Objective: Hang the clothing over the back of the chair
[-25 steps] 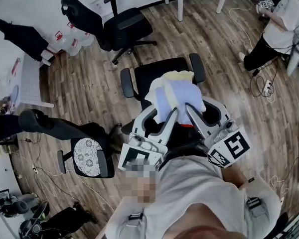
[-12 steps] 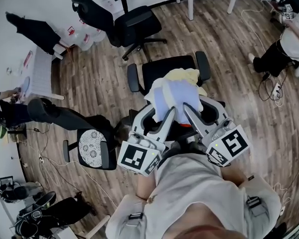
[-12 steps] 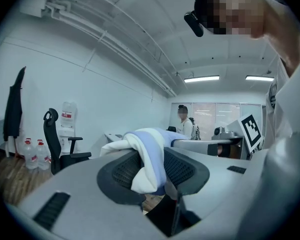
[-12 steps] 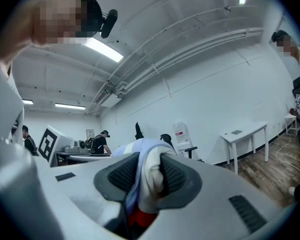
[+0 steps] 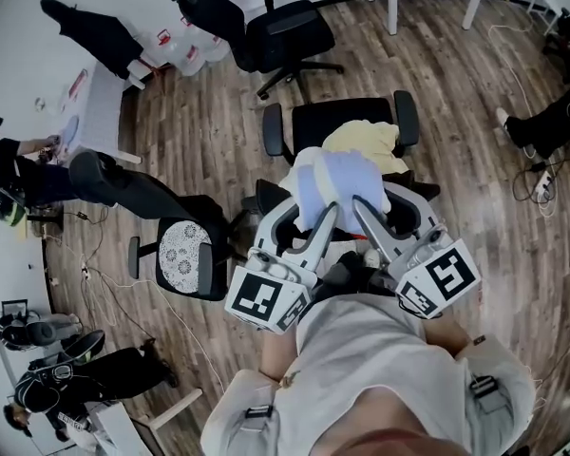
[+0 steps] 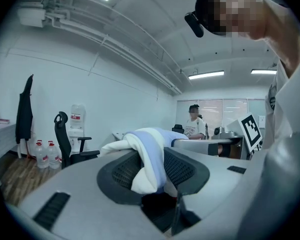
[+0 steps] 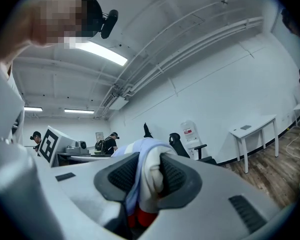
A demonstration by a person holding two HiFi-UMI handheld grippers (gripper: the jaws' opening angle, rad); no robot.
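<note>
My left tongs (image 5: 302, 215) and right tongs (image 5: 388, 205) are both pinching the same white and pale-blue fabric garment (image 5: 337, 180). Each pair is pressing its ribbed pads onto a thick fold of it. In the left gripper view the cloth (image 6: 146, 156) is bulging up between the jaws of the left tongs (image 6: 152, 170). In the right gripper view a tighter wad (image 7: 149, 161) is sitting between the jaws of the right tongs (image 7: 147, 178).

I am holding the garment bunched up in the air, close to my chest and just above the near edge of the black swivel office chair (image 5: 315, 126). A pale yellow cloth (image 5: 363, 141) is lying on the seat beyond it, and I cannot tell whether it belongs to the same garment.

As I am judging it, the pick-up is done and the hanging is not. The cloth is not yet resting on anything, and the bundle is hiding the chair's backrest from me. Spreading the garment, laying it across the top of the back and letting go are all left to do.
</note>
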